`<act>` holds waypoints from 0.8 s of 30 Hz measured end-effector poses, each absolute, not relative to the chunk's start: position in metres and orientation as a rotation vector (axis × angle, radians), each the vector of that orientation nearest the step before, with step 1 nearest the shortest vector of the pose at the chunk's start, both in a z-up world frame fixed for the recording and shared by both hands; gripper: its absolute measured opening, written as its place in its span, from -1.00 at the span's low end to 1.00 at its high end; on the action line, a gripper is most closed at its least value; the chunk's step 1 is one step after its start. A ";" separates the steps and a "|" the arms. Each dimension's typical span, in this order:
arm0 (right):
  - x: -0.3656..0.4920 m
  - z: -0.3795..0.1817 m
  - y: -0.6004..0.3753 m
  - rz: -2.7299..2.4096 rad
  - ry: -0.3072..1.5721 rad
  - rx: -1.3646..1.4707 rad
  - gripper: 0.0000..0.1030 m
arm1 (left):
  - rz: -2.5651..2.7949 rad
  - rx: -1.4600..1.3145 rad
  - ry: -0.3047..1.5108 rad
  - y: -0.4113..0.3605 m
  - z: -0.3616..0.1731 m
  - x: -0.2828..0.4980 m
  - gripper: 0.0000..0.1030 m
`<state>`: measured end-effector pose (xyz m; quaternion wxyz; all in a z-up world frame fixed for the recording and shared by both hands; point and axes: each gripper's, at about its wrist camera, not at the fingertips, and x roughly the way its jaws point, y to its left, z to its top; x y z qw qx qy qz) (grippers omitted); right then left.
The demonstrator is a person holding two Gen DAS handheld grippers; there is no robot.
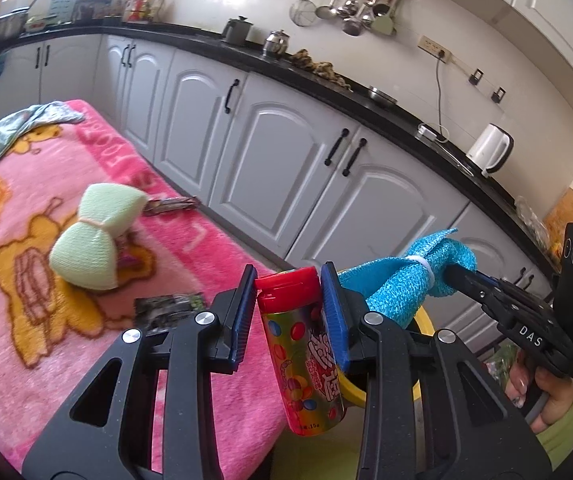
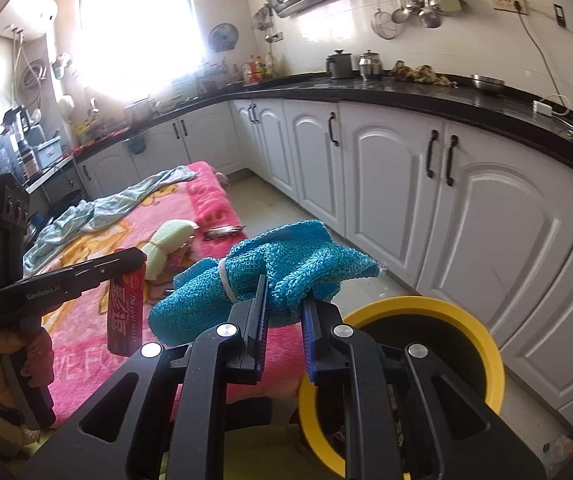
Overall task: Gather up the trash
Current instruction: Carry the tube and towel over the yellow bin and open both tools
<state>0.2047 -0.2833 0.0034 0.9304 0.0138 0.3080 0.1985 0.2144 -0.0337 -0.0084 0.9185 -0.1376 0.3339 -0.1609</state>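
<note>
Left hand-held gripper (image 1: 288, 312) clamped on a red-capped candy bottle (image 1: 300, 344), blue pads pressing either side just under the cap; bottle tilted, hanging past the edge of the pink blanket (image 1: 26, 240) and in front of the yellow rim of a trash bin (image 2: 482, 344). Label printed with coloured balls and large white Chinese characters, not readable; in the right wrist view, "The color" legible down the side, the rest blurred.

Right hand-held gripper (image 2: 284, 320) closed tight on a blue mesh scrubber (image 2: 270, 272) tied at the middle with a white band, held just beside the bin's mouth and near the bottle. "DAS" printed on the right gripper's body, "GenRoboT.AI" or similar on the left one.

Open floor strip between the blanket's edge and the grey-white cabinet doors (image 2: 486, 216); black worktop (image 2: 426, 96) running above them with a white kettle (image 1: 490, 150).

Left on the blanket: a pale green bow-shaped sponge (image 1: 94, 240), a dark wrapper (image 1: 166, 308) near the edge by the left gripper, another wrapper (image 1: 170, 204) at the edge beyond the sponge, a light blue cloth (image 2: 98, 212) at the far end.
</note>
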 end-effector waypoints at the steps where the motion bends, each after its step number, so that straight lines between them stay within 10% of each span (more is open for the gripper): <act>1: 0.204 0.003 -0.287 0.400 0.629 0.031 -0.72 | -0.338 -0.279 0.687 -0.038 -0.008 0.216 -0.50; 24: 0.188 0.002 -0.378 0.208 0.580 0.121 -0.72 | -0.487 -0.170 0.713 -0.132 -0.017 0.241 -0.50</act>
